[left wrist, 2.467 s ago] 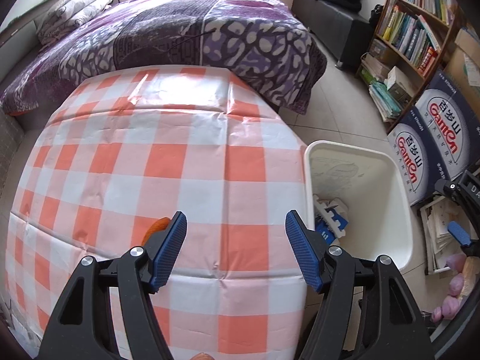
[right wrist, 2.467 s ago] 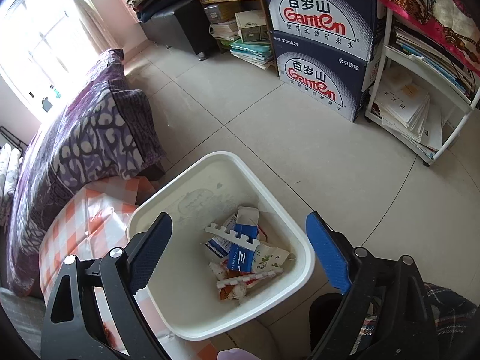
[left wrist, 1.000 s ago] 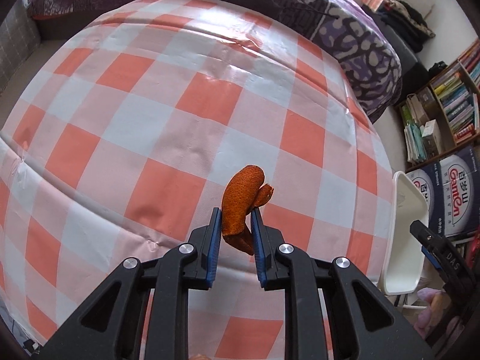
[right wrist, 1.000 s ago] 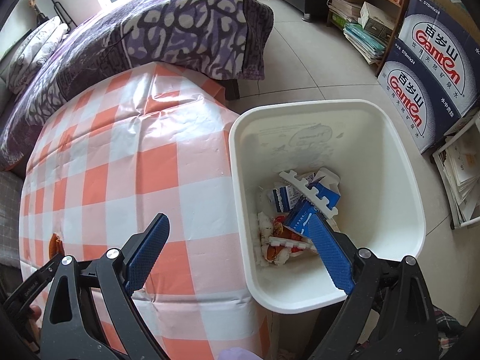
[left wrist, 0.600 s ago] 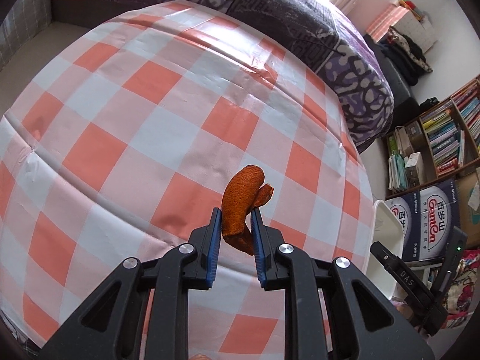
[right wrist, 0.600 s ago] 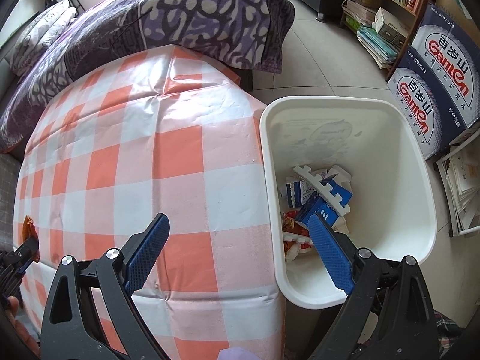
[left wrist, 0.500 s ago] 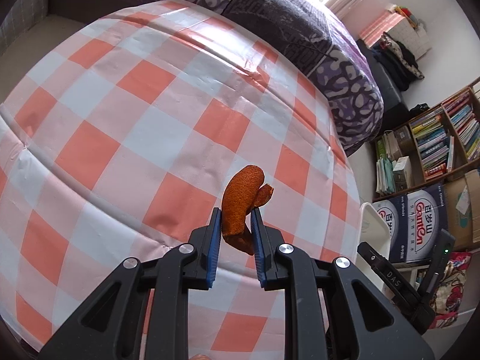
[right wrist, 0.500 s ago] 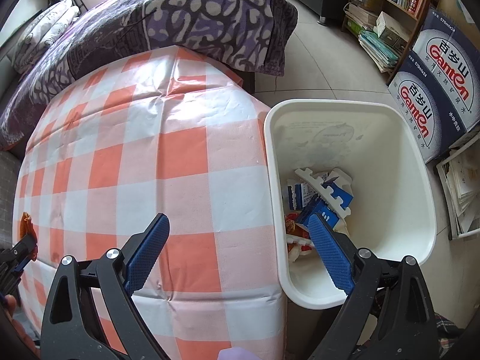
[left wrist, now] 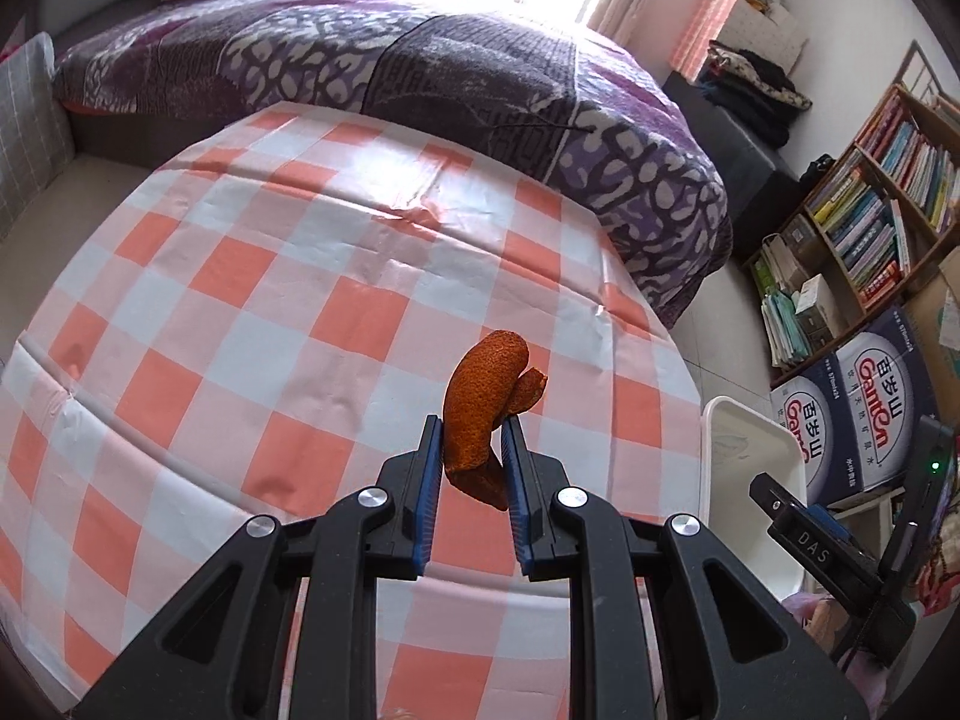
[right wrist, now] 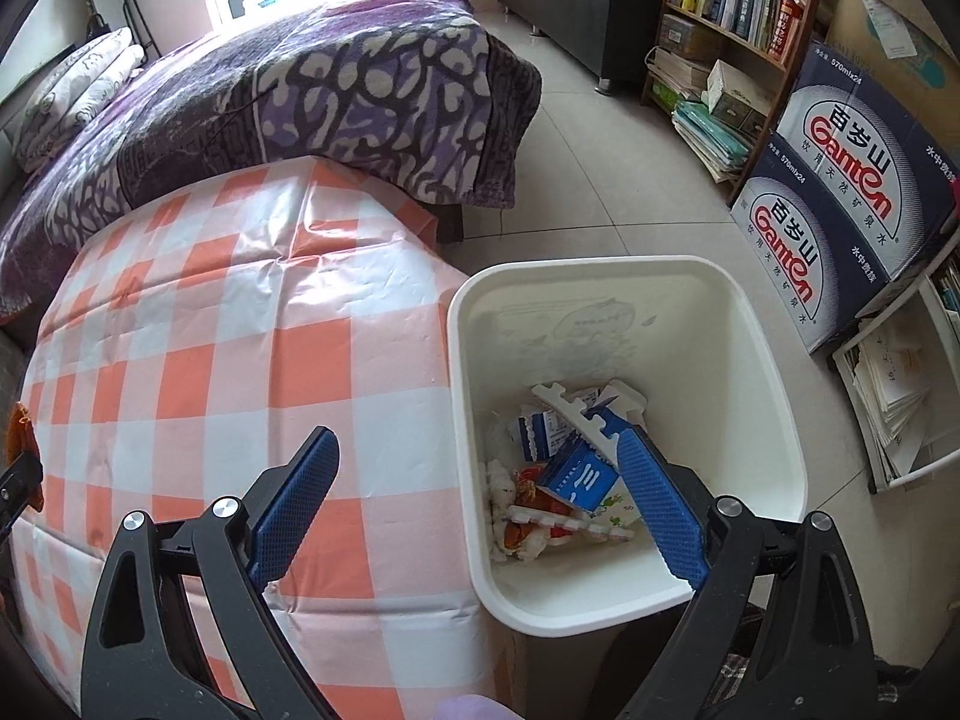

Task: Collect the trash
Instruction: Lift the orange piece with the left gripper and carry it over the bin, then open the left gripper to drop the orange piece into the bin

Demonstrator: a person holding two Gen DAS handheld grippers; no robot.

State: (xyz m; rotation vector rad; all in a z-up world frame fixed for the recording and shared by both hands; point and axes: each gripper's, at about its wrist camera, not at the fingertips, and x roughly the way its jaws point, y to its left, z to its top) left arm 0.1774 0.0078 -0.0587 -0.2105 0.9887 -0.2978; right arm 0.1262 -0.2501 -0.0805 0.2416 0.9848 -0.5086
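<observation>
Orange peel [left wrist: 480,408] is clamped by the left gripper [left wrist: 471,450] above the checked tablecloth [left wrist: 240,324], not yet dropped. Other trash is already collected in the white bin [right wrist: 774,396], over which the right gripper [right wrist: 480,492] is held open and empty.

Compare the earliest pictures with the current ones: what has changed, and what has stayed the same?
The left tongs, open before, have shut on the orange peel and lifted it off the checked table. The right tongs stay open and empty; the white bin keeps its trash.
</observation>
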